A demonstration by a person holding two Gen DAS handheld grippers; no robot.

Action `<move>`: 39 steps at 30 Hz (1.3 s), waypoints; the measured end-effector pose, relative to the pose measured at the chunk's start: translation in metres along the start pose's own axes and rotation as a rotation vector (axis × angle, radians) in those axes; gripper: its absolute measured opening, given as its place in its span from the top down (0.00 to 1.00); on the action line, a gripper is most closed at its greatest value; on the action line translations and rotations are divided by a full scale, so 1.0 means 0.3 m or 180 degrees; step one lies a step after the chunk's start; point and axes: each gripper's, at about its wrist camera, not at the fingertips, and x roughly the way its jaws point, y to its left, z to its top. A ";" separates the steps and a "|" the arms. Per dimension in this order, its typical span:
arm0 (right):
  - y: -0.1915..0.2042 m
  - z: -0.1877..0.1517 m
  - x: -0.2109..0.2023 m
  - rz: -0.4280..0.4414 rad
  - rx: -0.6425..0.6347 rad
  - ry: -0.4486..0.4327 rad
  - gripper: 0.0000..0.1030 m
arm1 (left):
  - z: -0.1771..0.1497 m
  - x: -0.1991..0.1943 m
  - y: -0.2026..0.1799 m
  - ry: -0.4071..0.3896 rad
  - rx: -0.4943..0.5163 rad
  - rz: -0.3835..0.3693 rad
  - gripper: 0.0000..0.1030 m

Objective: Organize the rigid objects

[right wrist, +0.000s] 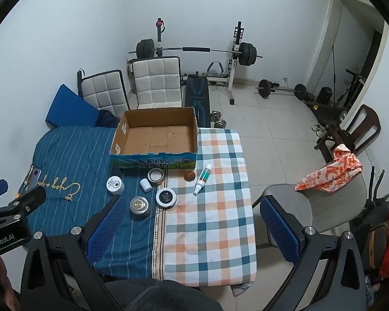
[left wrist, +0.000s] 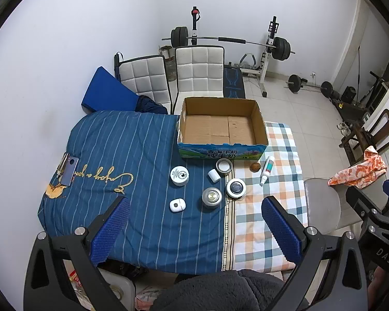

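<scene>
Both grippers' fingers (left wrist: 111, 230) (right wrist: 277, 230) spread, empty | quilted table (left wrist: 142, 155) | cardboard box (left wrist: 220, 127) | barbell rack (left wrist: 230, 41) behind

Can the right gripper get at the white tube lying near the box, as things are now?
Probably yes. The right gripper is open and empty, the tube lies alone on the checked cloth, and nothing stands between them.

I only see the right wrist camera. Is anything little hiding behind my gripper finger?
Observer: Yes. A small white case lies on the striped blue cloth, just left of the silver tin.
Child: Is the other gripper holding something?
Observer: No. The left gripper is open, with nothing between its fingers.
</scene>
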 end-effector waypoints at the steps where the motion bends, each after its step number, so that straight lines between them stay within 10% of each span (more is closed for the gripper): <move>1: -0.009 -0.004 -0.002 0.0006 -0.0003 -0.0004 0.00 | -0.002 -0.002 0.001 -0.0002 0.0001 -0.0005 0.00; 39: -0.031 -0.004 -0.029 0.0011 0.0004 -0.0045 0.00 | -0.013 -0.012 -0.026 0.0000 0.0025 -0.0013 0.00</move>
